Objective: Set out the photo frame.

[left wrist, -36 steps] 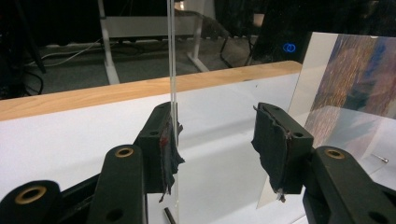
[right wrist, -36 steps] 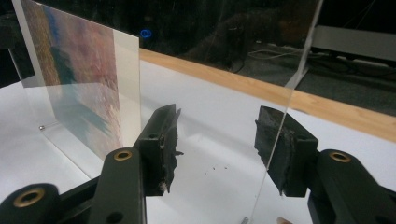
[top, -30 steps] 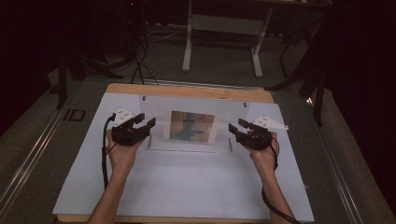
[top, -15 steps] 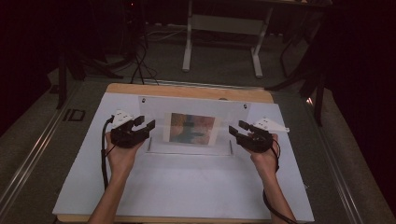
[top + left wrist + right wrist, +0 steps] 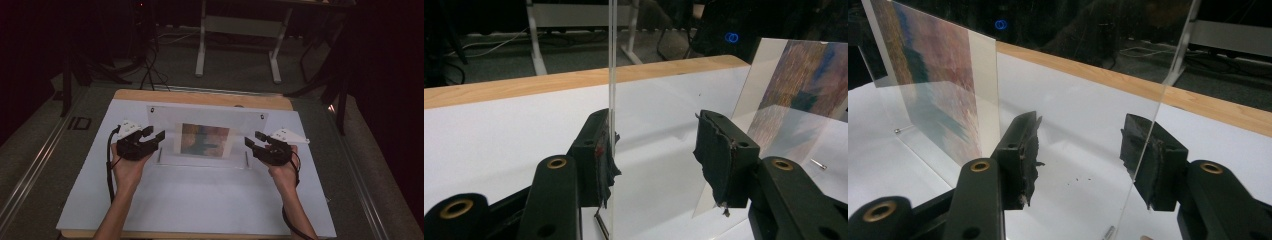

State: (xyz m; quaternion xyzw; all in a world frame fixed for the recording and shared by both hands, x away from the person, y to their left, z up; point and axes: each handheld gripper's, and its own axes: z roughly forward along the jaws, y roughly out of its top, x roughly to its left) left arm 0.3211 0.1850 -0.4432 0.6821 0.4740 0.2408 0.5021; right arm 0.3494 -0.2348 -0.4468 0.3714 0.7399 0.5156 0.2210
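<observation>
A clear acrylic panel (image 5: 162, 120) stands upright on the white sheet, and a colourful picture (image 5: 205, 140) is behind its middle. At the panel's left end my left gripper (image 5: 156, 134) is open. In the left gripper view the panel's edge (image 5: 612, 60) runs up between the jaws, close against the left pad (image 5: 604, 165), and the picture (image 5: 804, 85) leans at the right. My right gripper (image 5: 252, 138) is open at the panel's right end. In the right gripper view the panel's edge (image 5: 1168, 80) crosses the right pad (image 5: 1140, 150), with the picture (image 5: 933, 75) at the left.
The white sheet (image 5: 200, 200) covers a wooden table whose far edge (image 5: 200, 97) shows. A small metal pin (image 5: 819, 163) lies on the sheet near the picture. A desk frame (image 5: 240, 45) stands on the dark floor beyond. Cables trail from both grippers.
</observation>
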